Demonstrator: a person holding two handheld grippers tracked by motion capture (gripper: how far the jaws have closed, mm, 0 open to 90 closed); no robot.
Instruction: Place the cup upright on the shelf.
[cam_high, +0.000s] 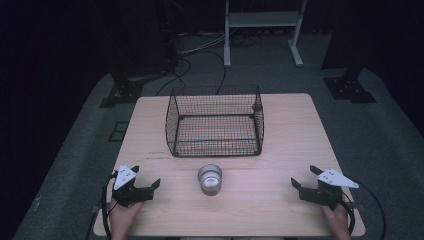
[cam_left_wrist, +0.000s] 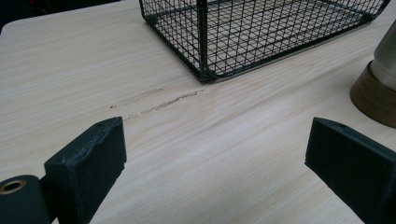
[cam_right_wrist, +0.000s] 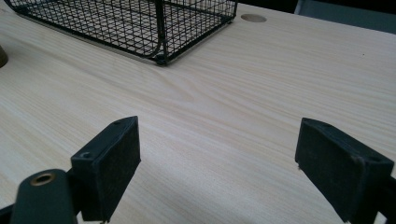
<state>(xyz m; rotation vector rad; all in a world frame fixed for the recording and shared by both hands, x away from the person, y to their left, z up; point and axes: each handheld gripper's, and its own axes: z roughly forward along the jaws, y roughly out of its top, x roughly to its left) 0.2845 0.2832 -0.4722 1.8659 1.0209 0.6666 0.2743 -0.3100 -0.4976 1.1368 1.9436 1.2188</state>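
Note:
A black wire basket (cam_high: 215, 121) stands in the middle of the light wooden table (cam_high: 290, 145), its mesh empty. In front of it sits a metal cup (cam_high: 210, 179) with a brown base (cam_left_wrist: 373, 100), upright. My left gripper (cam_high: 141, 189) rests near the table's front left corner, jaws wide open over bare wood (cam_left_wrist: 215, 158). At the front right, my right gripper (cam_high: 305, 177) is also open with nothing between its jaws (cam_right_wrist: 217, 158). The basket's corner (cam_left_wrist: 203, 70) lies ahead of the left gripper; another basket corner (cam_right_wrist: 161, 56) lies ahead of the right one.
A scratch mark (cam_left_wrist: 159, 105) runs across the wood just short of the basket. A round cable hole (cam_right_wrist: 253, 18) sits in the table behind the basket. Beyond the table are cables (cam_high: 200, 50), a white stand (cam_high: 262, 30) and grey floor.

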